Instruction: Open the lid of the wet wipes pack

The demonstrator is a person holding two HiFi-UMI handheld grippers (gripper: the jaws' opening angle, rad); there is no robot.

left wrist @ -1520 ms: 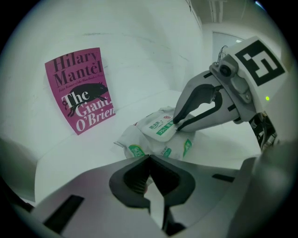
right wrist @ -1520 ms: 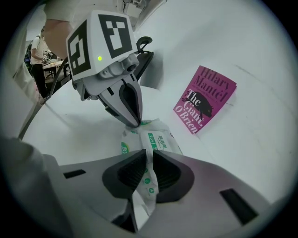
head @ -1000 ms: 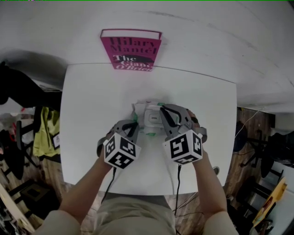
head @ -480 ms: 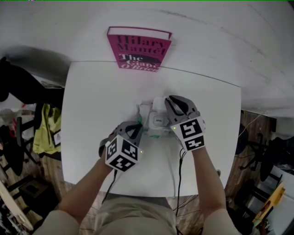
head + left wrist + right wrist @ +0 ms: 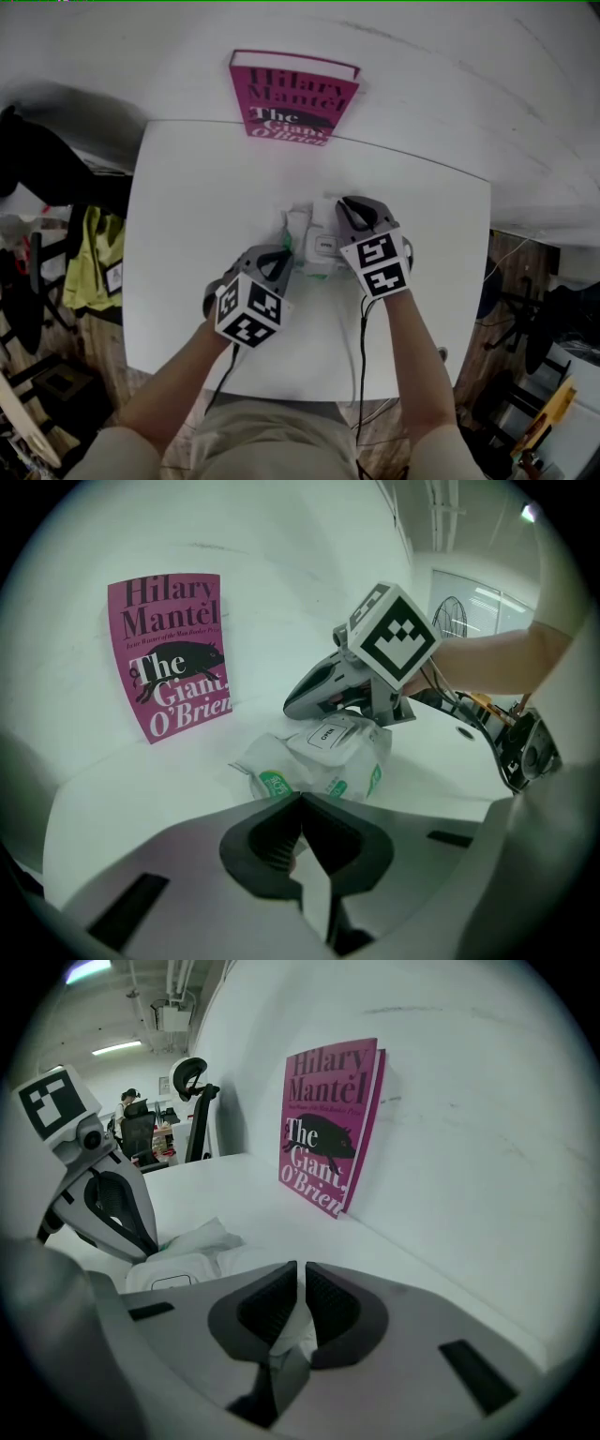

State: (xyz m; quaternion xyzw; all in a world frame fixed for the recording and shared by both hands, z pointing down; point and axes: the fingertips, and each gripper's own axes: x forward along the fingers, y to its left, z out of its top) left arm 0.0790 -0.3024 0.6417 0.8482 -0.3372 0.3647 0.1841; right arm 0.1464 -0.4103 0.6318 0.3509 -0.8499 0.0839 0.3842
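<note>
The white wet wipes pack [image 5: 317,246] lies mid-table, its lid labelled OPEN [image 5: 328,734] facing up and lying flat. My left gripper [image 5: 282,253] is at the pack's near-left end, and its jaws [image 5: 300,801] are shut on the crinkled end seam. My right gripper [image 5: 345,208] lies over the pack's far right side. Its jaws have just been closing. In the right gripper view they [image 5: 301,1274] stand nearly together, with a thin white strip of the pack pinched between the pads. The left gripper view shows the right gripper [image 5: 292,705] just behind the lid.
A pink book [image 5: 292,98] leans upright against the white wall at the table's far edge. The white table [image 5: 197,206] ends close behind the grippers and to both sides. Chairs and a yellow-green cloth [image 5: 89,267] stand on the floor to the left.
My right gripper has slid away from me toward the pack's far right side, sunk a little and rolled, its marker cube now turned differently. The left gripper has kept its place.
</note>
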